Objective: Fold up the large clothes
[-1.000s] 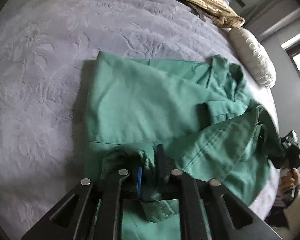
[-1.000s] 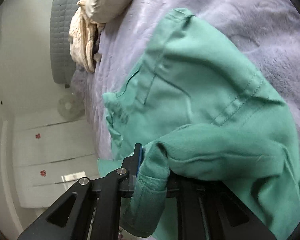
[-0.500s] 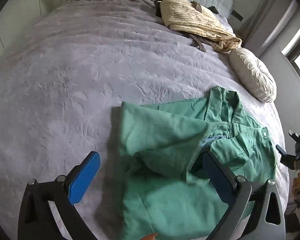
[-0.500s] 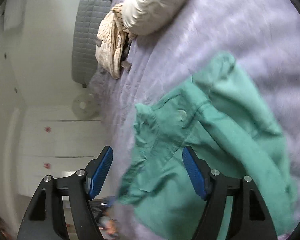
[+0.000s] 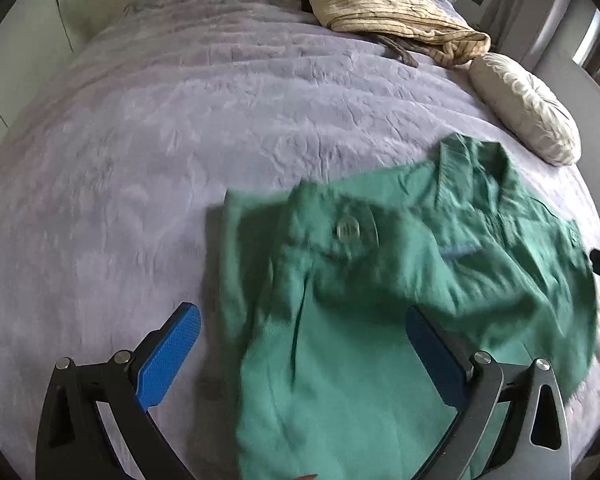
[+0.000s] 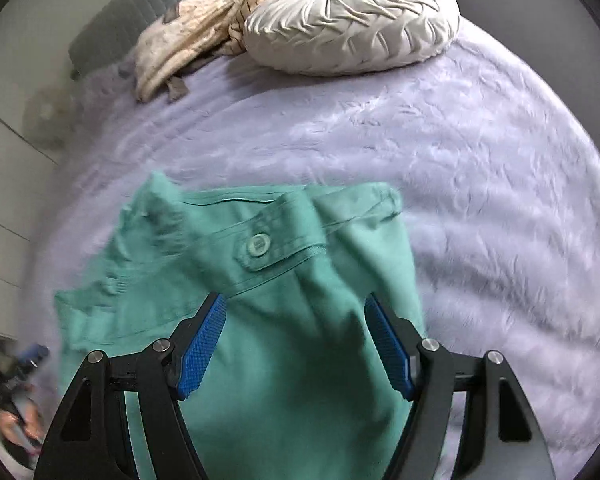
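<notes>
On the bed, the green garment lies partly folded; both tongs hover spread, pinching nothing.

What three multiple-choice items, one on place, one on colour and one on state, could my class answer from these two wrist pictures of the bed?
1. Where does the round pleated cushion lie?
A. on the green garment
B. on the bedspread beside the beige striped cloth
C. on the floor

2. What colour is the garment being folded?
A. green
B. red
C. white

3. How do the jaws of the left gripper stand?
A. shut on the garment
B. shut on the cushion
C. open, holding nothing

Answers:
1 B: the cushion rests on the lilac bedspread, next to the beige striped cloth, apart from the garment.
2 A: the whole cloth is green.
3 C: its blue pads stand wide apart above the garment, pressing nothing.
</notes>
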